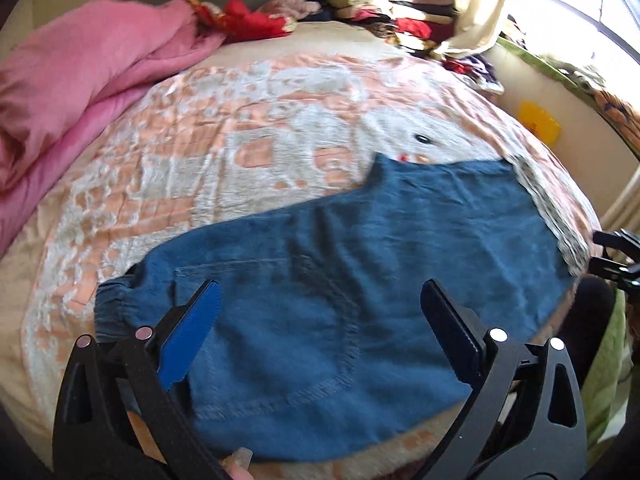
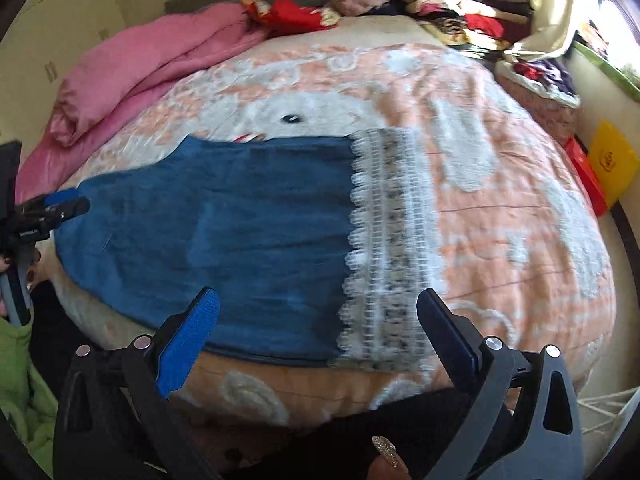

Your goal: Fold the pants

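The pants (image 1: pixel 360 264) lay flat on the bed (image 1: pixel 240 152), just beyond the left gripper (image 1: pixel 320 312), whose fingers were spread and empty. In the right view, the right gripper (image 2: pixel 318 320) was likewise spread before the lace cuff (image 2: pixel 384 248). A fold looked finished; the next one needed fresh grips.

A bed (image 2: pixel 500 208) covered by a peach and white patterned blanket carries the blue denim pants (image 2: pixel 240 220), laid flat near the front edge, lace-trimmed end (image 2: pixel 384 248) to the right. A bunched pink quilt (image 2: pixel 152 68) lies along the left side; stacked folded clothes (image 2: pixel 460 12) sit at the far corner.
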### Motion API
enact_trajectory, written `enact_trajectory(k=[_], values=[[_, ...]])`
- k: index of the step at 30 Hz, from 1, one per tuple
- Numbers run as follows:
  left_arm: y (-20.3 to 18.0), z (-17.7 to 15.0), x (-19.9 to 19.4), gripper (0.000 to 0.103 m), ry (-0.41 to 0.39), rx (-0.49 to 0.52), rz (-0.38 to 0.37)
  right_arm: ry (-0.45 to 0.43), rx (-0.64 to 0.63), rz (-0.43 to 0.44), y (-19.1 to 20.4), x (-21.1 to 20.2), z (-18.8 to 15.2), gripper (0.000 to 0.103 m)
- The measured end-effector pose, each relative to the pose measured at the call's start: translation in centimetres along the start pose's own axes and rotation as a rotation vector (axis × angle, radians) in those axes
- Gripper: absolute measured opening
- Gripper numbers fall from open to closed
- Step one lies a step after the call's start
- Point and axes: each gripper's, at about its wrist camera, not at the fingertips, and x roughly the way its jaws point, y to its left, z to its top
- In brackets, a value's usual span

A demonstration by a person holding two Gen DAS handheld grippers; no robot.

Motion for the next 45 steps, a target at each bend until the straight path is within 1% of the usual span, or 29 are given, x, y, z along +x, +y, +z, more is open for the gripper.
enact_trajectory(k=[2,4,7,11,13,15,16,17,19,21,24,27,30,34,35,36,41,45], values=[[-1.1,-0.4,-0.1,0.093,0.014,0.015,-0.032,0.012,-0.026,-0.01,1.5,0.5,0.2,0.099],[-2.7,-1.1,-0.1,0.093,0.023,0.042,-0.082,0.015,-0.026,0.003,2.3,1.1,0.6,0.099],[-4.6,-2.0,0.5,0.093,0.046,0.083,-0.112,0.02,-0.034,0.012,3.2,1.9,0.8,0.098],[-6.7,-3.1,2.3,0.092,0.09,0.133,-0.117,0.041,-0.038,0.007,3.7,2.9,0.4,0.098],[-7.5,-4.0,3.7,0.089,0.125,0.178,-0.067,0.069,-0.022,-0.015,3.2,3.6,0.0,0.098],[-7.7,-4.9,5.0,0.079,0.166,0.192,-0.045,0.096,-0.001,-0.036,2.4,4.3,-0.5,0.098],[-7.5,-5.2,5.2,0.079,0.167,0.189,-0.042,0.123,0.017,-0.042,1.9,4.8,-0.9,0.098],[-7.4,-5.3,5.1,0.079,0.158,0.184,-0.045,0.137,0.027,-0.047,1.6,5.2,-1.2,0.092],[-7.3,-5.3,5.1,0.078,0.156,0.184,-0.05,0.144,0.015,-0.072,1.6,5.7,-1.7,0.088],[-7.0,-5.2,5.1,0.077,0.157,0.173,-0.059,0.146,-0.009,-0.094,2.1,5.8,-1.7,0.088],[-6.9,-5.2,5.1,0.077,0.153,0.168,-0.062,0.15,-0.016,-0.103,2.4,6.0,-1.7,0.089],[-6.9,-5.1,4.9,0.077,0.153,0.164,-0.063,0.139,-0.009,-0.091,2.3,5.6,-1.5,0.089],[-6.9,-4.8,4.3,0.077,0.146,0.156,-0.079,0.103,0.013,-0.058,1.9,4.0,-1.3,0.088],[-7.1,-4.3,3.6,0.077,0.132,0.151,-0.092,0.052,0.038,-0.078,1.1,1.9,-0.9,0.089],[-7.1,-4.2,3.5,0.078,0.127,0.152,-0.093,0.042,0.046,-0.079,0.8,1.5,-0.7,0.093],[-7.2,-4.0,3.2,0.079,0.119,0.153,-0.092,0.03,0.054,-0.083,0.5,1.1,-0.7,0.094],[-7.7,-2.5,2.1,0.082,0.086,0.162,-0.097,-0.024,0.118,-0.095,-1.6,-1.0,-0.6,0.095],[-8.6,-0.5,1.7,0.086,0.057,0.197,-0.093,-0.061,0.161,-0.11,-2.9,-2.6,-1.3,0.095]])
